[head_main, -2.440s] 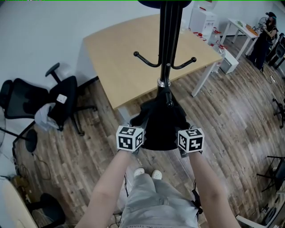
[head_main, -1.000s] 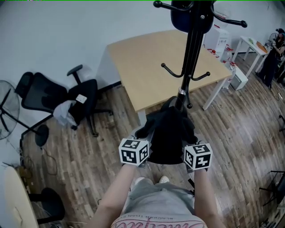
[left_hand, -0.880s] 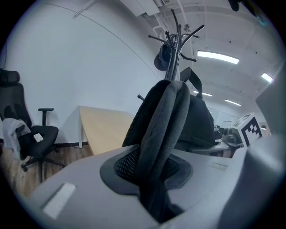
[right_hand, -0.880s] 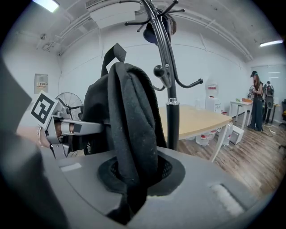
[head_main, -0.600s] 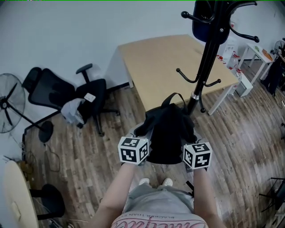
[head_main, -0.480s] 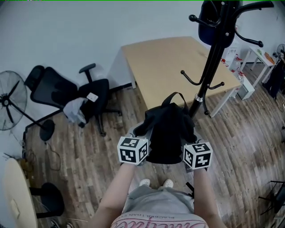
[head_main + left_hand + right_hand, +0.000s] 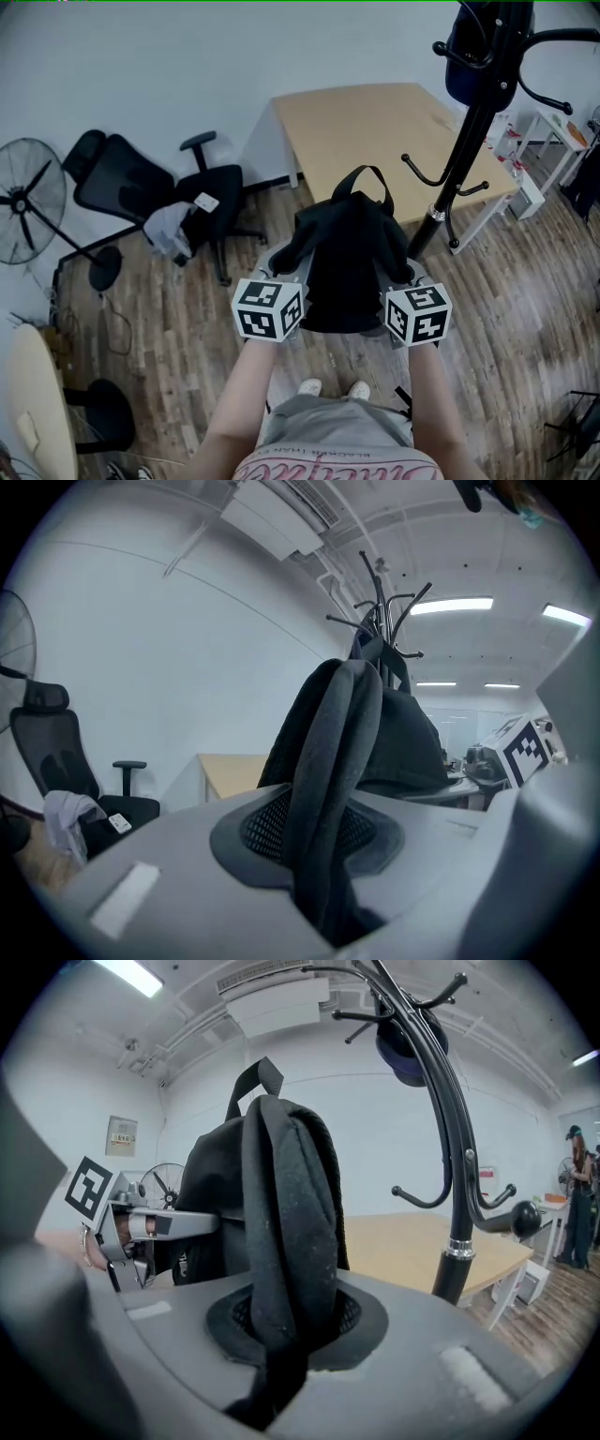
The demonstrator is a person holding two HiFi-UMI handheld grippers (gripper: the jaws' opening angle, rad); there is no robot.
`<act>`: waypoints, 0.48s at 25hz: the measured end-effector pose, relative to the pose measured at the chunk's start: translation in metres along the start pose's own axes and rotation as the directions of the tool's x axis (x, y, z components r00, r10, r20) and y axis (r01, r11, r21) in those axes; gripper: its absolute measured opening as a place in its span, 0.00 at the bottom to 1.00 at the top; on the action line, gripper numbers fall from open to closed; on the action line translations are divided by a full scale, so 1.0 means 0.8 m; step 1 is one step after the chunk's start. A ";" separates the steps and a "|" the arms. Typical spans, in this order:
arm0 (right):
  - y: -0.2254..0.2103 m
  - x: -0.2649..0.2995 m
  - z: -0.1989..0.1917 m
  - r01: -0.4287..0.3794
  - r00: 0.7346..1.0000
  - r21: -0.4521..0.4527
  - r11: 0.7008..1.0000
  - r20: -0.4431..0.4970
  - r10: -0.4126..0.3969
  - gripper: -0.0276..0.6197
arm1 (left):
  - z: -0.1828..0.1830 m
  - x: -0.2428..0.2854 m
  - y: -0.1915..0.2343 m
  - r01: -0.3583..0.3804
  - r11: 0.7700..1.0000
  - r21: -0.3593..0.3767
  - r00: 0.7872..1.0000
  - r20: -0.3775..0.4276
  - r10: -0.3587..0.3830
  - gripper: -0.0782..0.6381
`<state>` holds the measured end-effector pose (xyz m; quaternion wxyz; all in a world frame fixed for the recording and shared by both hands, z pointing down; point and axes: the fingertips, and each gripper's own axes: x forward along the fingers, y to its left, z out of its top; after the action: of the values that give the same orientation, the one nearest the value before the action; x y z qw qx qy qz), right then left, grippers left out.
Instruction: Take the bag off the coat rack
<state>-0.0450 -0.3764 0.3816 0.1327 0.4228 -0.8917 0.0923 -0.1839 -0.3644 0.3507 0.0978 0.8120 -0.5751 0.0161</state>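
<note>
**Black woven-fabric backpack [image 7: 349, 262] lifted free, pinched at both sides**

Slung just ahead of the left claw [image 7: 322, 874] and the right claw [image 7: 277, 1354], between the two. Clear of the tall black metal coat rack [image 7: 466, 150], standing farther out, beyond the right claw and to its right. By the look of it, already unhooked, with only carrying away and setting down left.

Left claw clenched on a thick, rounded fold of padded shoulder strap rising straight out of the jaws. Right claw likewise clamped on a flatter band of the same black cloth, speckled with pale lint. Nothing else between either pair of jaws.

Possible trouble from here:
- Slipping: soft, compressible padding squeezed in a narrow pinch, with the whole sagging body hanging forward of the claws. Likely to creep out if jerked or swung.
- Lopsided drop: loss of one pinch, then the full weight swinging onto the other claw.
- Snagging: stiff upright carry loop [image 7: 265, 1068] at the end farthest from the claws, not far from the rack's low curved hooks [image 7: 419, 176]. Easily caught by a turn to the right, perhaps rocking the pole and the dark blue rounded cap [image 7: 464, 75] up on a higher hook.

Textures:
- Backpack: dull, coarse weave, limp and creased.
- Rack: smooth glossy tube, with a bright metal collar [image 7: 437, 214] and ball-tipped hooks.
- Claws: matt grey plastic, with round black mesh recesses beneath the cloth.
</note>
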 end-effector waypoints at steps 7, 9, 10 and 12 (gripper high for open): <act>0.009 -0.002 0.054 0.032 0.988 -0.045 0.998 0.151 -0.025 0.11 | 0.057 -0.009 0.006 -0.023 0.990 0.137 0.994 0.106 0.008 0.25; 0.013 -0.003 0.068 0.033 0.981 -0.052 0.998 0.194 -0.022 0.11 | 0.070 -0.012 0.008 -0.022 0.988 0.154 0.991 0.135 0.001 0.25; 0.015 -0.003 0.074 0.030 0.978 -0.054 0.998 0.210 -0.018 0.11 | 0.075 -0.015 0.010 -0.019 0.987 0.159 0.989 0.149 -0.005 0.25; 0.020 -0.002 0.085 0.025 0.973 -0.061 0.998 0.230 -0.010 0.11 | 0.085 -0.022 0.013 -0.010 0.986 0.166 0.984 0.177 -0.020 0.25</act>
<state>-0.0671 -0.3839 0.3162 0.0430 0.4340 -0.8998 0.0136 -0.2050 -0.3636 0.2831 -0.0221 0.8169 -0.5763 -0.0087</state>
